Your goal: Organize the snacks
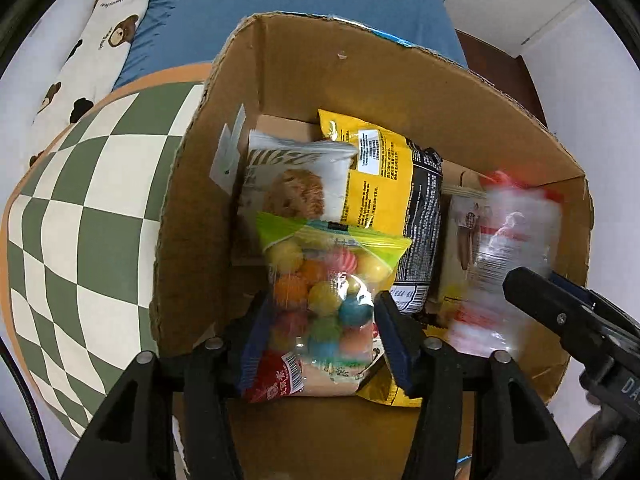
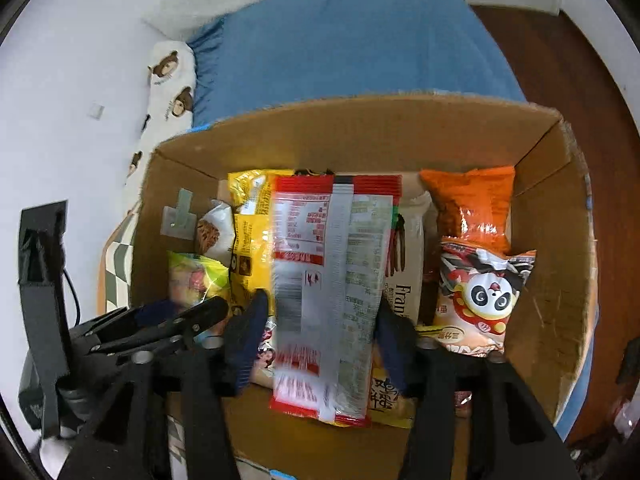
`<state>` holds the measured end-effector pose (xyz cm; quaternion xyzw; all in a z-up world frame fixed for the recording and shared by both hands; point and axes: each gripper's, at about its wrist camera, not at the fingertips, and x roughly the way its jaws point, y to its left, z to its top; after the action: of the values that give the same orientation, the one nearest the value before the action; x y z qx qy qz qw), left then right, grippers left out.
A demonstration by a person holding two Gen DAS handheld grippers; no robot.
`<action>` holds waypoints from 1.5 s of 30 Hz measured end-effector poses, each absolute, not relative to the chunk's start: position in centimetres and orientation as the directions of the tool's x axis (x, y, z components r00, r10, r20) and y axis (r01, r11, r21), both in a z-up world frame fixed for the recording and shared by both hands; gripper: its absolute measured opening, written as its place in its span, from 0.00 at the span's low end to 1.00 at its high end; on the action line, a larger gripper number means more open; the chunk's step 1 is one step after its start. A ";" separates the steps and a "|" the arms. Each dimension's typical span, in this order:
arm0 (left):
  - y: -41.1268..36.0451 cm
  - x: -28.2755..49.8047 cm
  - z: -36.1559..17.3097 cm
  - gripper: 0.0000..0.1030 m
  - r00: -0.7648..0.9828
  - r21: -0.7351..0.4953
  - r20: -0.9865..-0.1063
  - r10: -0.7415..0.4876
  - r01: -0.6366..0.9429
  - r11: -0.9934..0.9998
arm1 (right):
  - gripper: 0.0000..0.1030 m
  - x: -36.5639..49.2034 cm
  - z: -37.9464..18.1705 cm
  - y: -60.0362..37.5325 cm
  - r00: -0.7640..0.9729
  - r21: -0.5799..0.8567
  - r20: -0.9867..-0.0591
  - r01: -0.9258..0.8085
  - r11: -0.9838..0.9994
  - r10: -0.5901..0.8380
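Observation:
A cardboard box [image 1: 360,92] holds several snack packs; it also shows in the right wrist view [image 2: 360,132]. My left gripper [image 1: 322,320] is shut on a clear bag of coloured candy balls [image 1: 324,280] with a green top, held over the box's left side. My right gripper [image 2: 320,320] is shut on a red and silver snack pack [image 2: 332,280], held upright over the box's middle. That pack appears blurred in the left wrist view [image 1: 504,264]. The right gripper's fingers [image 1: 552,304] show at the right of the left wrist view.
In the box lie a yellow pack [image 1: 380,184], a white cookie pack [image 1: 296,184], an orange bag [image 2: 472,204], a panda bag [image 2: 484,292] and a beige stick-biscuit box [image 2: 408,264]. A green checkered mat [image 1: 80,208] lies left. A blue bed [image 2: 352,40] and bear pillow [image 1: 108,32] are behind.

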<state>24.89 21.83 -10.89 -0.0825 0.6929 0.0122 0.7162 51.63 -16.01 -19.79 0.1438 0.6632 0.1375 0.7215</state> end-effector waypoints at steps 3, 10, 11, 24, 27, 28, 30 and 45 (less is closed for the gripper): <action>21.7 24.8 -10.6 0.63 0.059 -0.110 -0.993 -0.103 -0.132 0.985 | 0.81 51.6 -20.2 -16.9 0.088 0.393 -0.916 -0.001 0.919 0.392; 20.9 24.2 -9.9 0.72 0.082 -0.104 -0.992 -0.096 -0.108 0.989 | 0.94 50.2 -20.4 -19.2 0.120 0.288 -0.951 0.003 0.958 0.285; 20.7 24.1 -9.8 0.73 0.087 -0.100 -0.992 -0.091 -0.101 0.990 | 0.95 49.7 -20.3 -19.5 0.128 0.266 -0.956 0.006 0.964 0.263; 18.1 20.8 -6.6 0.99 0.222 -0.044 -0.974 -0.036 -0.030 0.999 | 0.98 45.3 -17.6 -22.1 0.241 0.140 -0.962 0.030 0.990 0.129; 18.1 19.6 -5.1 0.99 0.252 -0.049 -0.967 -0.040 -0.030 0.998 | 0.98 44.0 -16.1 -22.3 0.279 0.125 -0.954 0.026 0.992 0.113; 18.0 19.1 -4.5 0.99 0.265 -0.052 -0.963 -0.042 -0.030 0.998 | 0.98 43.5 -15.5 -22.2 0.294 0.120 -0.950 0.020 0.993 0.109; 17.7 18.2 -3.3 0.99 0.288 -0.052 -0.957 -0.041 -0.028 0.998 | 0.98 42.6 -14.5 -22.3 0.318 0.112 -0.942 0.015 0.994 0.101; 17.3 6.3 5.8 0.99 0.497 -0.051 -0.867 -0.042 -0.004 0.999 | 1.00 30.1 -4.5 -21.9 0.539 0.094 -0.837 -0.027 0.995 0.094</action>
<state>6.32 17.28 5.82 -0.0234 0.5013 -0.0110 0.8649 30.09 -21.90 -4.45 0.0351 0.4790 0.0343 0.8765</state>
